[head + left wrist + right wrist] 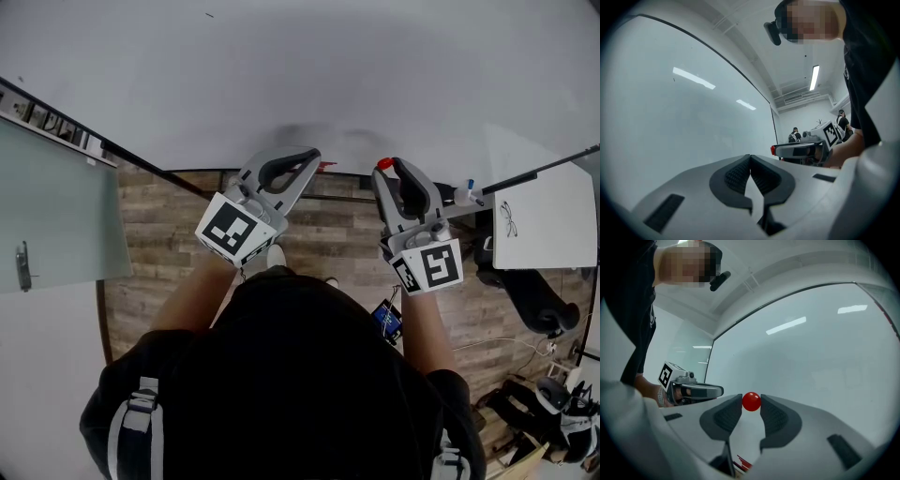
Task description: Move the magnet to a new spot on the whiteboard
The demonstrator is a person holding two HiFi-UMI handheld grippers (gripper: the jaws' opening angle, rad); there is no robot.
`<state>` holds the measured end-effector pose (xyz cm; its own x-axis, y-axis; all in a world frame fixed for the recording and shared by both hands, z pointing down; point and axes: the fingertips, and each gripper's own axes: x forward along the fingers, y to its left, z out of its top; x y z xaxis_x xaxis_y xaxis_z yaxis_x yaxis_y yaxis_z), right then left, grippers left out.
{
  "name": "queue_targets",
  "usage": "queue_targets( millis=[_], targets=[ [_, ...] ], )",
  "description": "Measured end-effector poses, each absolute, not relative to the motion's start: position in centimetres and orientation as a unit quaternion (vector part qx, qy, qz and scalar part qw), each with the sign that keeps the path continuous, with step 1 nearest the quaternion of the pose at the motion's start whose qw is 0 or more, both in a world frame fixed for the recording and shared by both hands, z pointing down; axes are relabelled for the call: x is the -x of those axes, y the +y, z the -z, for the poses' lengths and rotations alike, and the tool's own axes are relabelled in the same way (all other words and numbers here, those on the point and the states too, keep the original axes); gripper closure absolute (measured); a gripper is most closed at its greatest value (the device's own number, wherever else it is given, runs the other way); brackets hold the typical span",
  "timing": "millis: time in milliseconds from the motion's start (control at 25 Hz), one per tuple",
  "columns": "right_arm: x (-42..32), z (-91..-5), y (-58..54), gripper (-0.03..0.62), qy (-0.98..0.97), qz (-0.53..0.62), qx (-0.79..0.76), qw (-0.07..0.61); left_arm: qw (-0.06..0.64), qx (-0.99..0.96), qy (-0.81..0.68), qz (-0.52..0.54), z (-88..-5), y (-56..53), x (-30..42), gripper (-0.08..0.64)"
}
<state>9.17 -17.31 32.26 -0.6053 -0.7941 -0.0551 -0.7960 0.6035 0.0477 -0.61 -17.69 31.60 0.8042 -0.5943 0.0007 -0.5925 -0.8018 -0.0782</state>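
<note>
Two grippers point level at the whiteboard [300, 66], which fills the far side of the scene. The right gripper [386, 171] pinches the red magnet [751, 401]: in the right gripper view the small round ball sits at the very tips, with a dark ribbed pad pressed against each side of it. The magnet is close up against the board's face, low on it; whether it touches the surface I cannot tell. The left gripper [312, 155] is just to the left of the right one, also near the board, and its jaws are pressed together with nothing between them. Wood-patterned floor [169, 234] shows below the board's lower edge, beyond the person's dark shirt [300, 375].
</note>
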Motion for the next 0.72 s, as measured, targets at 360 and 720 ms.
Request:
queue_targets(
  millis=[360, 720],
  targets=[
    [-7.9, -33.0, -18.3, 0.474, 0.879, -0.036, 0.476, 0.001, 0.039, 0.956, 0.289, 0.018, -32.5, -19.2, 1.8, 0.555],
    [-8.0, -36.7, -20.4, 0.474, 0.841, -0.029, 0.541, -0.015, 0.023, 0.969, 0.246, 0.02, -36.6, -21.1, 1.9, 0.555]
  ],
)
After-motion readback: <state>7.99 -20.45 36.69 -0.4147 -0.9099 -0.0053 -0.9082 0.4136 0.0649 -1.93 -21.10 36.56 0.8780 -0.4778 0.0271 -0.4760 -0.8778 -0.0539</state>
